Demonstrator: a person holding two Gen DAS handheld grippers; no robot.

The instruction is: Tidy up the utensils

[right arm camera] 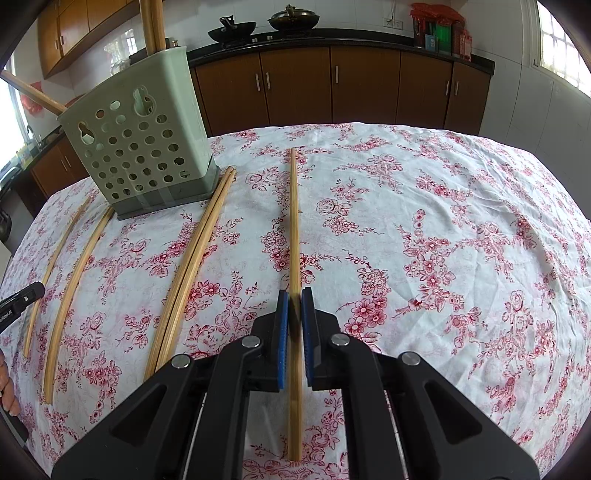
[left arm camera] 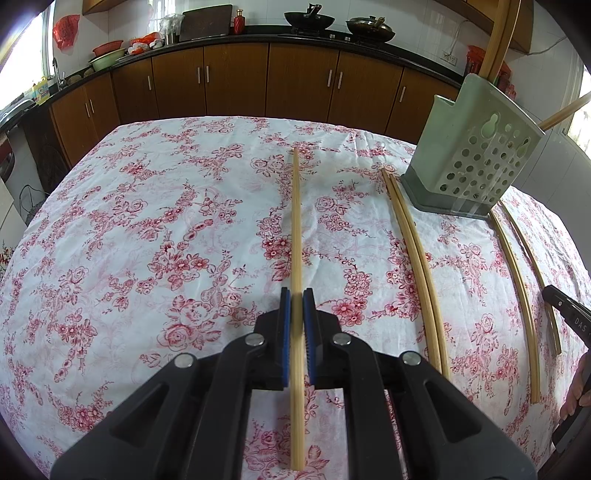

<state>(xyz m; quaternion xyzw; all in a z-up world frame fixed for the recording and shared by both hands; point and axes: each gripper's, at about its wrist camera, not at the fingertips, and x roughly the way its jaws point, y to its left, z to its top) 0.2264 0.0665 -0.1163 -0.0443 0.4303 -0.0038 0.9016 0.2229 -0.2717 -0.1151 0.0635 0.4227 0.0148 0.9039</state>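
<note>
My left gripper (left arm camera: pixel 296 295) is shut on a bamboo chopstick (left arm camera: pixel 296 221) that lies lengthwise on the floral tablecloth (left arm camera: pixel 147 240). My right gripper (right arm camera: pixel 295 293) is shut on another bamboo chopstick (right arm camera: pixel 294 221) in the same way. A green perforated utensil holder (left arm camera: pixel 476 155) stands to the right in the left wrist view and to the left in the right wrist view (right arm camera: pixel 144 147), with chopsticks standing in it (right arm camera: pixel 153 22). A pair of chopsticks (left arm camera: pixel 417 258) lies beside its base, and shows again in the right wrist view (right arm camera: pixel 192 266). Two more loose chopsticks (left arm camera: pixel 517 288) lie on its other side.
Brown kitchen cabinets (left arm camera: pixel 240 81) with a dark counter run behind the table, with woks (left arm camera: pixel 308 18) on the stove. The other gripper's black tip shows at the right edge in the left wrist view (left arm camera: pixel 565 310) and at the left edge in the right wrist view (right arm camera: pixel 18 302).
</note>
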